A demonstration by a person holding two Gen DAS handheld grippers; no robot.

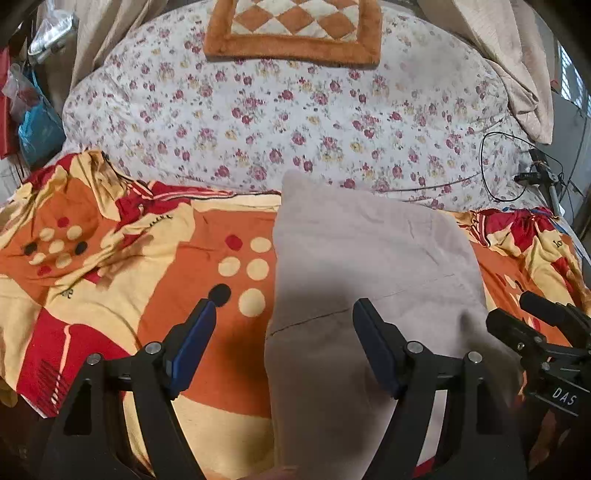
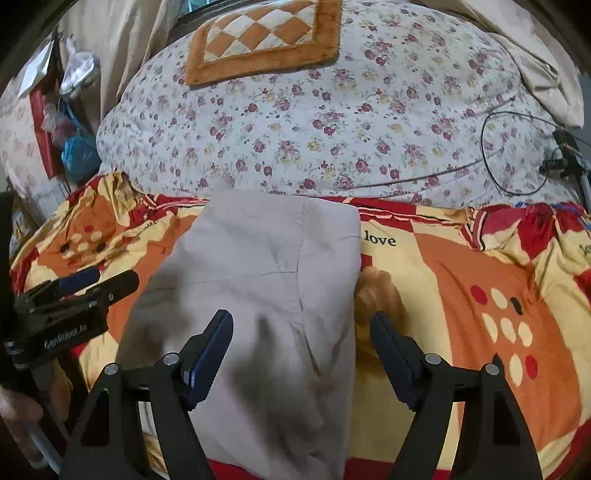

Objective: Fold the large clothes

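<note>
Bedroom in a home.
A floral quilt [image 1: 288,122], patterned bedsheet [image 1: 207,236] and checkered cushion [image 1: 295,29] covered the bed; curtains [image 2: 122,40] hung behind.
</note>
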